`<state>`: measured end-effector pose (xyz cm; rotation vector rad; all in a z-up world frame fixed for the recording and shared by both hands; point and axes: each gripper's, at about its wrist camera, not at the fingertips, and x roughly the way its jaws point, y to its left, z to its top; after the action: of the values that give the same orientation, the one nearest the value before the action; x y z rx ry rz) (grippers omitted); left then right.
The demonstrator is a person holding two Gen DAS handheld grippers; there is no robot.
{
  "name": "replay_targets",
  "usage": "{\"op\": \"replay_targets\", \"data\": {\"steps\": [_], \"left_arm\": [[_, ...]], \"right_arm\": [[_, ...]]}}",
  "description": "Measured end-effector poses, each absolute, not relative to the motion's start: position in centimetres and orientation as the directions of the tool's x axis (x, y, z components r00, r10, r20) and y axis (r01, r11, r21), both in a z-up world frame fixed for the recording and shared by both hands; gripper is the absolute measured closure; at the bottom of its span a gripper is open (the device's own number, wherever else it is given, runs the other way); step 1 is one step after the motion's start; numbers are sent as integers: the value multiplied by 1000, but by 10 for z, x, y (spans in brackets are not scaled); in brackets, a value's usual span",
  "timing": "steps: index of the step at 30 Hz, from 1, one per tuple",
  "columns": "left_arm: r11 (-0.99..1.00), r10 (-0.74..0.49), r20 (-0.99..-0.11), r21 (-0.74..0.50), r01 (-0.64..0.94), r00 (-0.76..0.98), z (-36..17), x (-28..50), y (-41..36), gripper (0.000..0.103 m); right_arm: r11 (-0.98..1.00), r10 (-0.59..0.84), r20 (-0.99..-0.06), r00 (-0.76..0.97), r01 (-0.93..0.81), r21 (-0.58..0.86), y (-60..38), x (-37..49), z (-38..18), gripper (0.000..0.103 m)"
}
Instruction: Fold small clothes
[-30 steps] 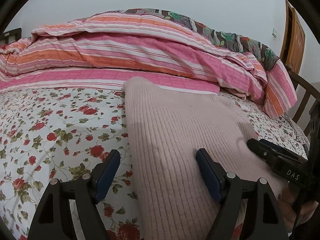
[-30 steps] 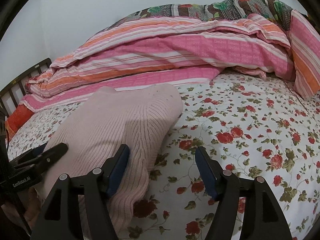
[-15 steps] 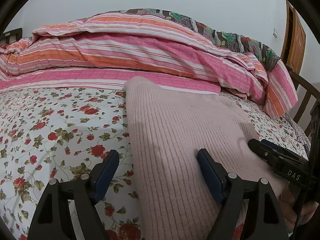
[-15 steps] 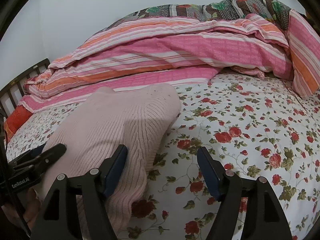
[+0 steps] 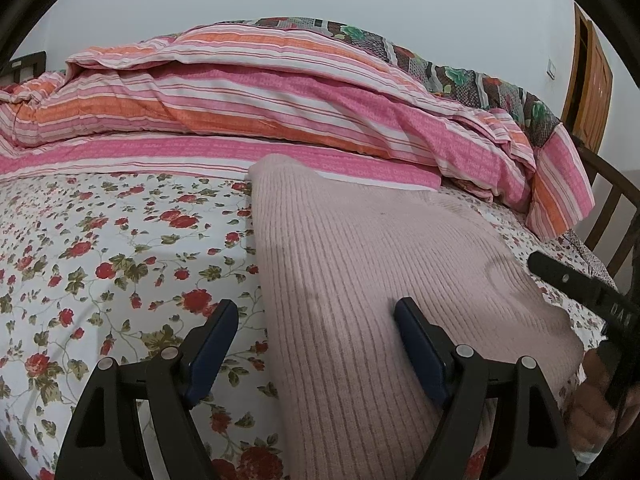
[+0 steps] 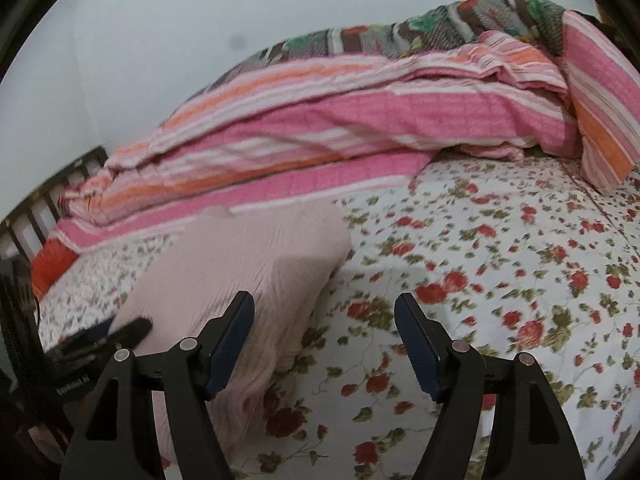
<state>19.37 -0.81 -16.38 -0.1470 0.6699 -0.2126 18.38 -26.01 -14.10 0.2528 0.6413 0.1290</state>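
So the pink ribbed sweater (image 5: 360,280) is lying flat on the bed's flowered sheet (image 5: 100,260), already looking like a narrow folded panel with its far end right up against the striped quilt (image 5: 280,112). The left gripper (image 5: 316,344) hovers over the near left edge of the knit with its jaws spread wide and nothing pinched, one finger over the sheet and the other over the fabric. The right gripper (image 6: 324,340) is the same deal on the opposite edge: jaws released, one finger above the sweater's right border, the other above bare sheet, and that view is a bit smeared so the exact contact is hard to call. Best guess is the next bit is grabbing the near hem with both sides and flipping it toward the far end. To do that well, each set of jaws should straddle its edge evenly, bite through all the layers and lift together, otherwise the thick knit slides apart or the fold comes out crooked. Stuff around: the heaped quilt crowds the far end, so the fold has little spare room there. A dark patchwork blanket (image 5: 460,72) sits behind it, with a wooden bed rail (image 6: 52,196) off to the side, neither really in the way
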Motion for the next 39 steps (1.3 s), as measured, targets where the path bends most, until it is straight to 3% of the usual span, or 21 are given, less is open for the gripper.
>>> {"op": "replay_targets", "data": {"steps": [10,15,26,29,34,39], "left_arm": [[972,-229,-596,-181,149,769,-159,192,-11,23],[970,-236,-586,-185,155,775,-151,192,-8,24],[956,-271,-544,-245,158,794,-134,193,10,26],[951,-282,-555,-269,152,782,-135,199,15,27],[924,-340,-594,-356,140,729,-149,217,25,39],[886,-414,-596,-436,156,688,-154,229,34,40]], "right_arm": [[931,179,-554,813,42,363,-296,187,-136,37],[902,274,-532,801,-23,431,-291,188,-134,37],[904,349,-608,713,-85,419,-254,215,-146,40],[886,374,-620,690,-68,460,-256,224,-153,41],[872,400,-641,654,-57,486,-251,234,-161,41],[877,407,-648,644,-77,474,-250,236,-159,41]]}}
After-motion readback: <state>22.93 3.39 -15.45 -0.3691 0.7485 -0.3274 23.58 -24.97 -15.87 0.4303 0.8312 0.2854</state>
